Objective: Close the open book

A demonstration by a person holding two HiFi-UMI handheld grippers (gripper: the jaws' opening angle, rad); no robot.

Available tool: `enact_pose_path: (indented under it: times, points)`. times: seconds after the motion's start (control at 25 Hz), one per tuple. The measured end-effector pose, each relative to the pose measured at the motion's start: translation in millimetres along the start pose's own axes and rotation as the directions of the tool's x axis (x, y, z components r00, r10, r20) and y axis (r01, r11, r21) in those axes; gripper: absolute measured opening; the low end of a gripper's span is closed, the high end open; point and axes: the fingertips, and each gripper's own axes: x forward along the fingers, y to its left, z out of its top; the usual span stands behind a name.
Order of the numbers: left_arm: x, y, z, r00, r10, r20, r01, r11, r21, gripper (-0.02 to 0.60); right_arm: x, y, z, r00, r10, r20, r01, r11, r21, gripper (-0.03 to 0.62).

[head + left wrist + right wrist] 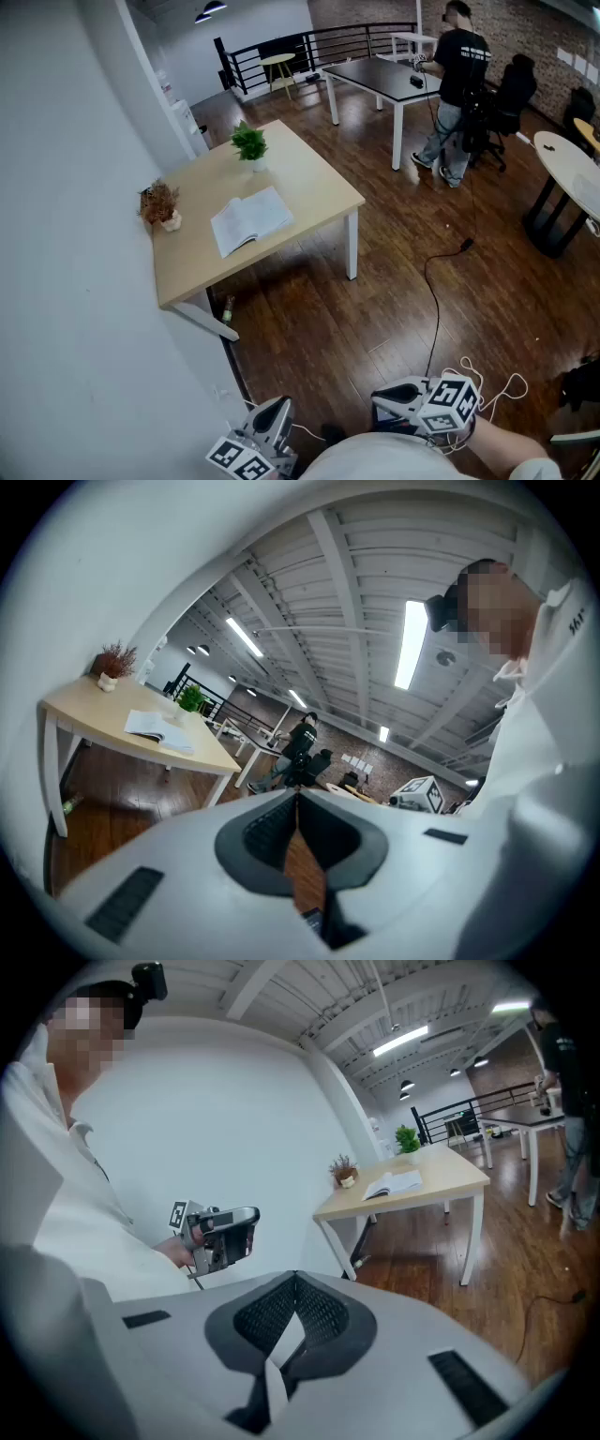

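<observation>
An open book (251, 218) lies flat, pages up, on the light wooden table (314, 183) against the white wall. It also shows small and far off in the left gripper view, book (159, 726), and in the right gripper view, book (394, 1183). Both grippers are held low near my body, well short of the table. My left gripper (275, 411) is shut with nothing in it, its jaws (297, 799) meeting at the tip. My right gripper (382, 399) is likewise shut and empty, jaws (295, 1279) pressed together.
A green potted plant (249, 143) and a dried plant in a pot (161, 203) stand on the table beside the book. A black cable (436, 291) runs over the wooden floor. Farther back a person (459, 84) stands at a black table (380, 75); a white table (572, 169) is at right.
</observation>
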Motion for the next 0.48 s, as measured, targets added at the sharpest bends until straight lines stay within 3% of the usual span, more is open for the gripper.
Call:
enact_pose_path:
  times: [0.48]
  points:
    - [-44, 27, -5, 1.000, 0.004, -0.014, -0.004, 0.999, -0.034, -0.002, 37, 13, 5, 0.998, -0.069, 0.002, 0.069, 0.997, 0.037, 0.003]
